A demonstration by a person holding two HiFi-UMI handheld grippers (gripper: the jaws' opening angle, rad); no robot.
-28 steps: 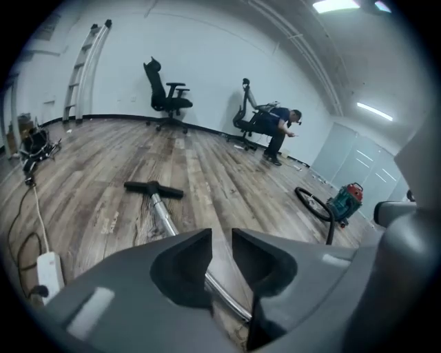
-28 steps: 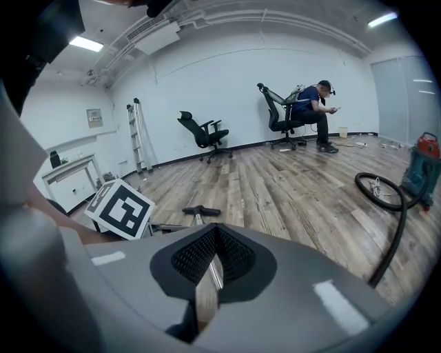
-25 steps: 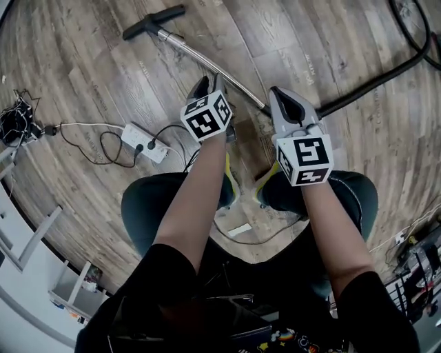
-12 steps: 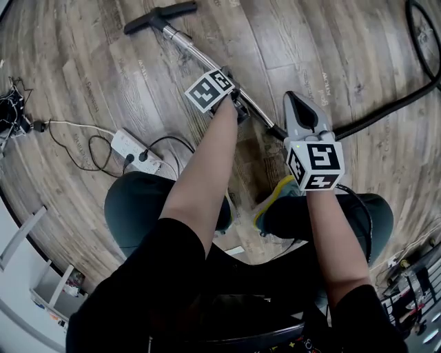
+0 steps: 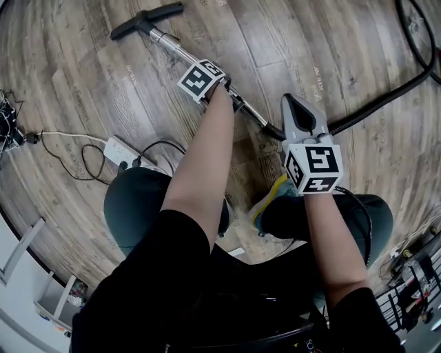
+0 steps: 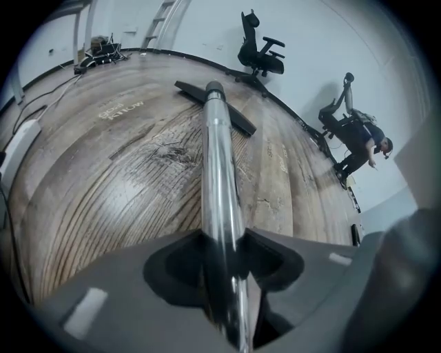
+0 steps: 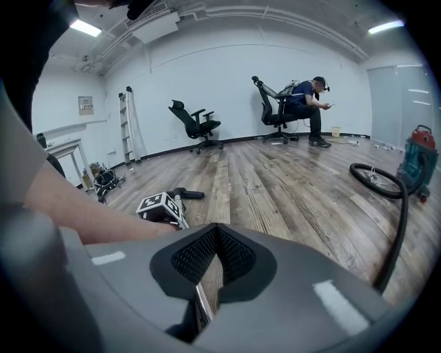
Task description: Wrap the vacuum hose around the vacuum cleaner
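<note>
The chrome wand tube [image 5: 176, 47] lies slanted on the wood floor, ending in a black floor nozzle [image 5: 141, 18] at top left. My left gripper [image 5: 233, 96] is shut on the tube part-way along; in the left gripper view the tube [image 6: 219, 179] runs straight out between the jaws [image 6: 222, 241] to the nozzle [image 6: 213, 105]. My right gripper [image 5: 295, 102] hovers where the tube meets the black hose [image 5: 375, 103], tips [image 7: 216, 231] shut together on nothing, a sliver of tube showing beneath. The hose [image 7: 394, 241] loops to the red-topped vacuum cleaner [image 7: 417, 155].
A white power strip [image 5: 127, 152] with trailing cables lies left of my knees, and my yellow-soled shoe [image 5: 272, 196] is below the right gripper. Office chairs [image 7: 196, 124], a ladder [image 7: 129, 124] and a seated person [image 7: 306, 103] line the far wall.
My left gripper has reached forward from near my knees and slid farther up the tube towards the nozzle. The right gripper has stayed by the tube-hose joint.
</note>
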